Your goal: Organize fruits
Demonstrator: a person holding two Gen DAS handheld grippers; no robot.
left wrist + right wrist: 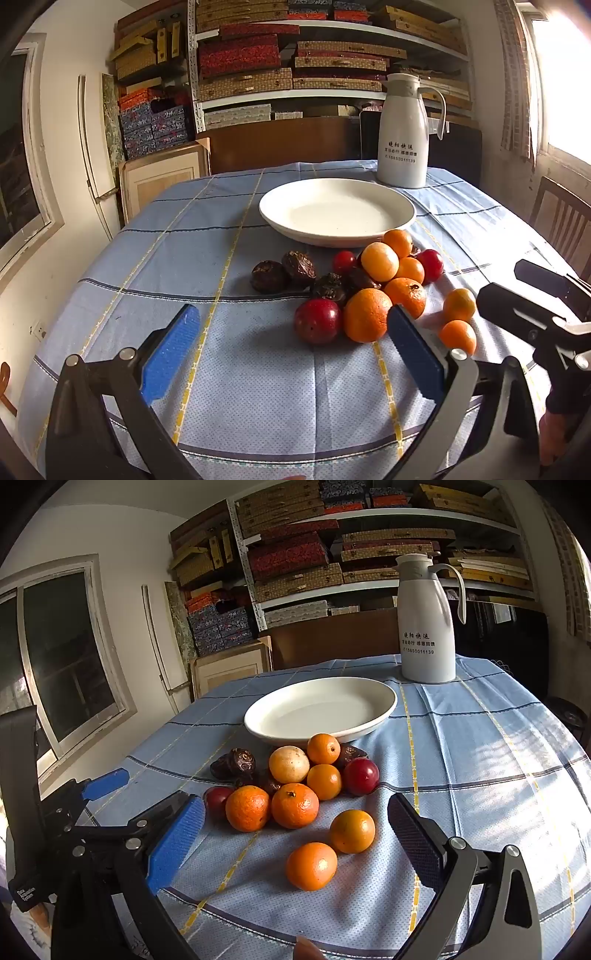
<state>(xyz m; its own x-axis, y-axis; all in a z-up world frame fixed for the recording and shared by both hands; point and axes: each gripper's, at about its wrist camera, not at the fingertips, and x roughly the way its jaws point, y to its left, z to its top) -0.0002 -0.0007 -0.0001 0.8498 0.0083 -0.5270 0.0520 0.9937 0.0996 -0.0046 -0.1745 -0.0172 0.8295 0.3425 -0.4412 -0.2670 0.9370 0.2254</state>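
Blue checked cloth covered tabletop (480, 760). Both claws, left claw (291, 354) and right claw (295, 834), stood wide apart, empty. Small orange mandarin (311, 866) lay between right claw's pads; wide white ceramic plate (380, 696) beyond. Best: straddle fruit's widest part, close gently.

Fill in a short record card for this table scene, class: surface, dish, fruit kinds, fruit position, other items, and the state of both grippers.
surface: table with blue checked tablecloth
dish: white plate, nothing in it
fruit kinds: oranges, red round fruits, dark wrinkled fruits, one pale yellow fruit
fruit position: clustered on the cloth in front of the plate; two oranges lie apart, nearer the cameras
other items: white thermos jug behind the plate
left gripper: open, holding nothing
right gripper: open, holding nothing
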